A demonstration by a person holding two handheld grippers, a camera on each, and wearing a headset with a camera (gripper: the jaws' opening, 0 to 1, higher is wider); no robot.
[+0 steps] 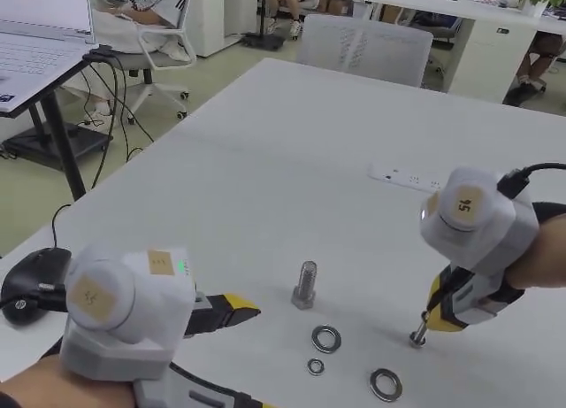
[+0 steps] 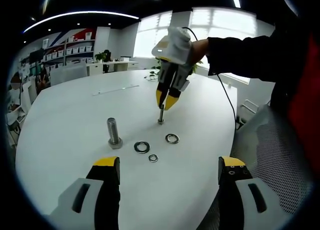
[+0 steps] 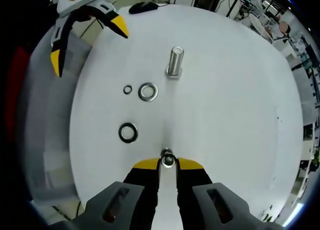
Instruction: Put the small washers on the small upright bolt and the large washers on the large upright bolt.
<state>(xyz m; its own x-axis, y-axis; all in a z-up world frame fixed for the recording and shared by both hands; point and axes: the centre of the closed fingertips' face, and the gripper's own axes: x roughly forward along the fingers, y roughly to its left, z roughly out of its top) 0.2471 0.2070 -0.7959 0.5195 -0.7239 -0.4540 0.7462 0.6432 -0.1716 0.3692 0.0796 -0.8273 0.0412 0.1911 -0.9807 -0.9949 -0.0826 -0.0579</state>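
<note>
Large bolt left, small bolt right on table — three washers between, nearer person.

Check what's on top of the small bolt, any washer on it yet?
The right claw is clamped around the top of the small bolt, covering it, so whether a washer sits there cannot be seen. Three loose washers lie beside it.

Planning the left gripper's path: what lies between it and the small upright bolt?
The left gripper view shows a large washer, a small washer and a second large washer lying there.
</note>
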